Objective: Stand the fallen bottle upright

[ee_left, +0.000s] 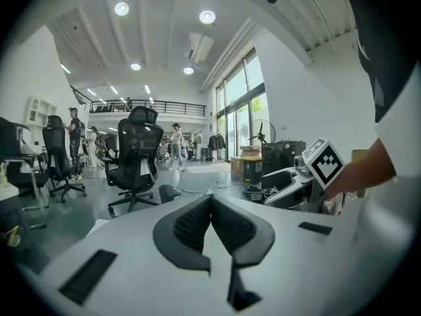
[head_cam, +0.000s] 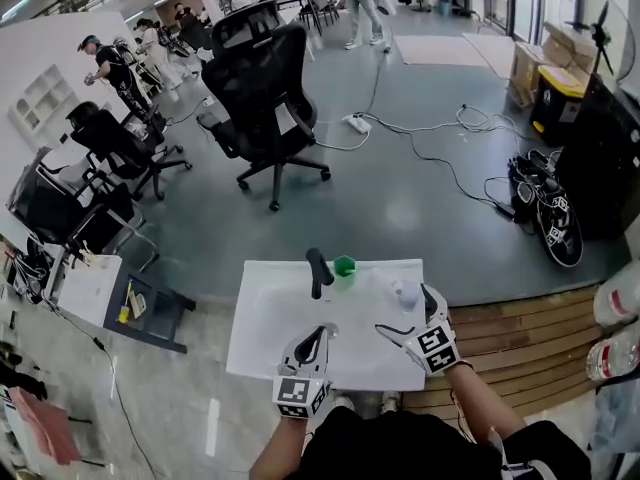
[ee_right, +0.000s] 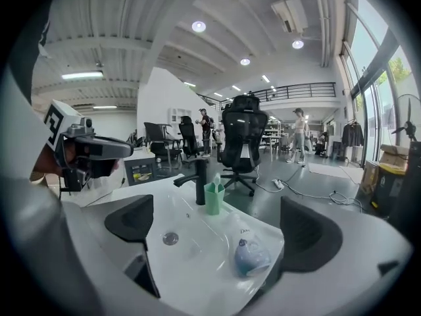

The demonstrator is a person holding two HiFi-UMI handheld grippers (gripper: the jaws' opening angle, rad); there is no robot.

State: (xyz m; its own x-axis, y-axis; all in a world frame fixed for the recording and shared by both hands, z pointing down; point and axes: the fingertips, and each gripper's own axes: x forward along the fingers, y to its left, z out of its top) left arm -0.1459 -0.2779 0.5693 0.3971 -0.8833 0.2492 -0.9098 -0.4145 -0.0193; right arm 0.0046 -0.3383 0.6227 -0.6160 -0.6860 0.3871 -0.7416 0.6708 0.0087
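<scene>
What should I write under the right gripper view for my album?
Open right gripper facing a fallen bottle on the white sink, black faucet and green cup behind it.

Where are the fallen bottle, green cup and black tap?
Fallen bottle [ee_right: 250, 255], right gripper view, on its blue end.
Green cup [ee_right: 213, 201], right gripper view, on its side wall.
Black tap [ee_right: 200, 183], right gripper view, on its upright stem.

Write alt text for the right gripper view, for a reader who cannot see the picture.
The right tool, jaws wide apart and empty, faces a white sink where a clear bottle with a blue cap lies on its side near the right rim. A black tap and a green cup stand behind it.
</scene>
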